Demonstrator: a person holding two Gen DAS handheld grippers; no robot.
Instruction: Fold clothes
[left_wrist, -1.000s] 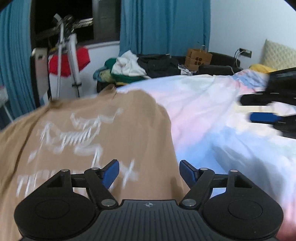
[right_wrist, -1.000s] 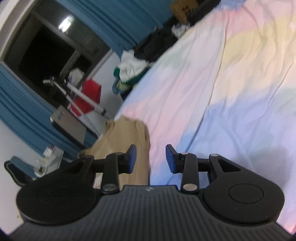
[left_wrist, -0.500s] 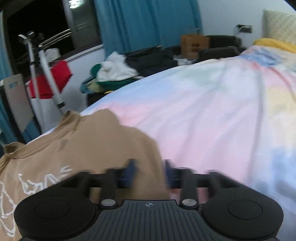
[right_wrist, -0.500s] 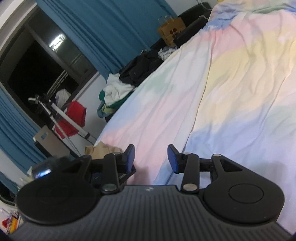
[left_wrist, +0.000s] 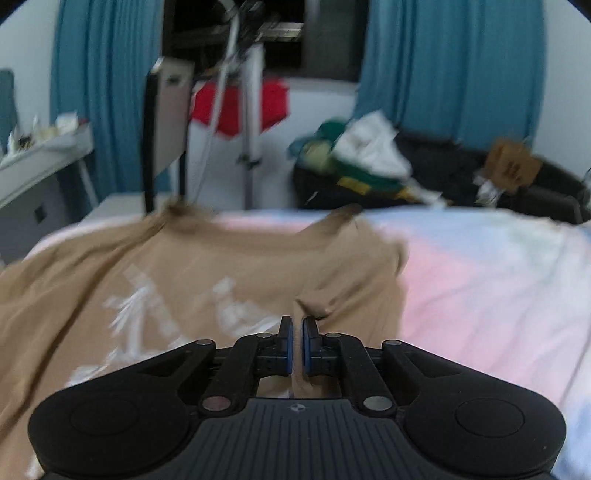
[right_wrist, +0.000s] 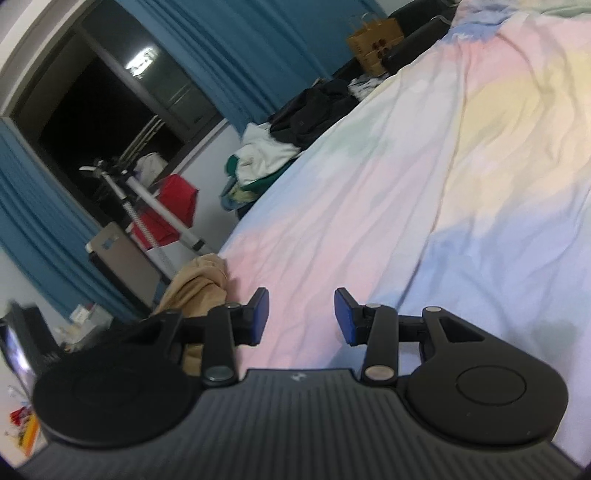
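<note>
My left gripper (left_wrist: 295, 341) has just closed to a narrow slit, and a raised fold of the tan T-shirt (left_wrist: 229, 280) stands pinched between its blue pads (left_wrist: 286, 347). The shirt lies spread on the bed (left_wrist: 480, 280) with its white print facing up, filling the left and near part of my left view. Its right edge runs away from the gripper to a bump of cloth at the far side, and its far edge lies close to the bed's far edge. Right of the shirt the pastel sheet is bare all the way to the right rim of the view, so that side has the open room.

My right gripper (right_wrist: 301, 317) is partly open with nothing between the pads, hanging over the pink band of the sheet. From here only a bunched tan corner of the shirt shows, just beyond my left finger at the bed's left edge. The wide run of sheet to the right and far away, in yellow and blue bands, shows only in this view.

Beyond the bed's far edge the left view shows a white stand (left_wrist: 251, 110) with a red cloth (left_wrist: 240, 107), a clothes pile (left_wrist: 362, 155) and a cardboard box (left_wrist: 511, 166) against blue curtains (left_wrist: 450, 66). That picture is blurred.
</note>
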